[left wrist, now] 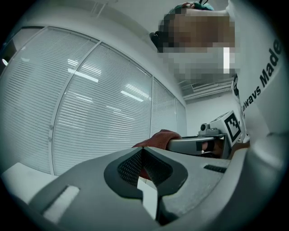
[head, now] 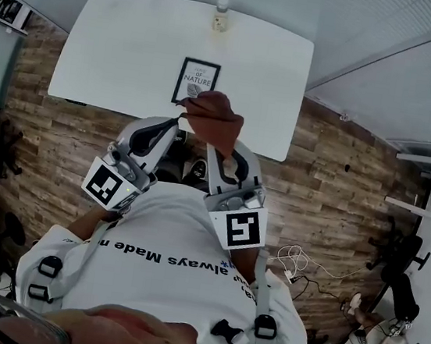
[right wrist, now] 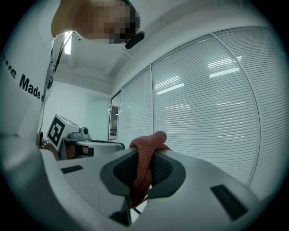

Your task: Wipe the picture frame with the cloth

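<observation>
With the right gripper (right wrist: 142, 155) clamping the cloth (right wrist: 150, 140) and the left gripper (left wrist: 142, 149) pinched shut, a hard swipe could topple the picture frame (head: 196, 82) near the table's (head: 113, 51) front edge.

Table (head: 112, 59) lies bare around frame (head: 197, 81); bottle (head: 220, 17) far behind.

Both tools are held close in front of the chest, side by side, pointing away from the body with their tips angled toward each other. The left tool (head: 174, 125) has its jaws pressed together at the tips. The right tool (head: 213, 145) is clamped on a bunched fold of the cloth (right wrist: 145, 149), which rises above its jaws.
</observation>
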The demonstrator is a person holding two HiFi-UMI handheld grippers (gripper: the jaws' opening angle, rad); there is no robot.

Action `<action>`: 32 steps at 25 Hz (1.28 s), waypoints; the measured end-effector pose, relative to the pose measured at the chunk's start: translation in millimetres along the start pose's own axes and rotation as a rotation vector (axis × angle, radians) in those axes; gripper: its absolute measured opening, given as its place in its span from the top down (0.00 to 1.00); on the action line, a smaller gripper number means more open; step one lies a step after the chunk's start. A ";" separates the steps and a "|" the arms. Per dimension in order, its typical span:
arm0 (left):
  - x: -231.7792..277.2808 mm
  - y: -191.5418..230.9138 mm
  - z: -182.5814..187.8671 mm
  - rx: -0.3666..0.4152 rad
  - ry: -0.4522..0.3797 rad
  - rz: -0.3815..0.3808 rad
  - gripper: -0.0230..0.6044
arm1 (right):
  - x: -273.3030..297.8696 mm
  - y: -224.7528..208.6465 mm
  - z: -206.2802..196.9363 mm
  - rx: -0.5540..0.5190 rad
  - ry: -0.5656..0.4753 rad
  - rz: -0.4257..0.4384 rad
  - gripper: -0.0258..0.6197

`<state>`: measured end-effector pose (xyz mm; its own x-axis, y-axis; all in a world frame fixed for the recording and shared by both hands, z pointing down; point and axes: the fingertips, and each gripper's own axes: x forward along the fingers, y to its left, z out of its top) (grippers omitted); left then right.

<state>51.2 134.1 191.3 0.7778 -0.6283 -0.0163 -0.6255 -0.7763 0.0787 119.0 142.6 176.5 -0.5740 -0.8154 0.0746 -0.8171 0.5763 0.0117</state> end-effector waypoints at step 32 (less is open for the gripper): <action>52.8 185.2 12.2 -0.001 -0.014 -0.133 0.96 | 190.5 -29.0 5.8 -0.037 0.055 -0.090 0.94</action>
<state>-24.4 -43.5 192.9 0.8527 -0.5209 -0.0405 -0.5172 -0.8525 0.0757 33.1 -29.7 184.6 -0.4937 -0.8605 0.1257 -0.8623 0.5031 0.0573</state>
